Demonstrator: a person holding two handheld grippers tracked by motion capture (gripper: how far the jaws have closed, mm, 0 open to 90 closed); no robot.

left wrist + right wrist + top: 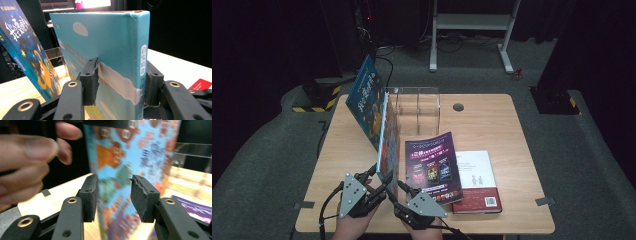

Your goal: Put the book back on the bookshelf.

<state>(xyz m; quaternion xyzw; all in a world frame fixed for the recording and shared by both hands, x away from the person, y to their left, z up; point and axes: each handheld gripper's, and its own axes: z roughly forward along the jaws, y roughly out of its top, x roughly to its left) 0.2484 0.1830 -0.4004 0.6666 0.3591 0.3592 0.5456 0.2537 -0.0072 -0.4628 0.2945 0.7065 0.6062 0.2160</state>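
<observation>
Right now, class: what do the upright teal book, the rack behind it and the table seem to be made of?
Teal book: likely card covers with a smooth, slightly glossy printed finish; thick, stiff spine with sharp edges.
Rack: clear plastic or acrylic, perhaps glass; the table shows through its panels.
Table: probably wood-look laminate; pale, even grain with a matte sheen.

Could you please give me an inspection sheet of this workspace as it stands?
Surface: light wooden table, round grommet hole near the back.
Job's things: thick teal hardcover book, upright on its edge; blue picture book tilted beside it.
Clutter: purple magazine over a white red-spined book; clear acrylic rack at the back.
Grippers: left gripper shut on the teal book's spine; right gripper open, jaws either side of its cover.
Cables: black cable trailing from the left gripper.
Surroundings: grey carpet, white metal frame, dark room.
</observation>
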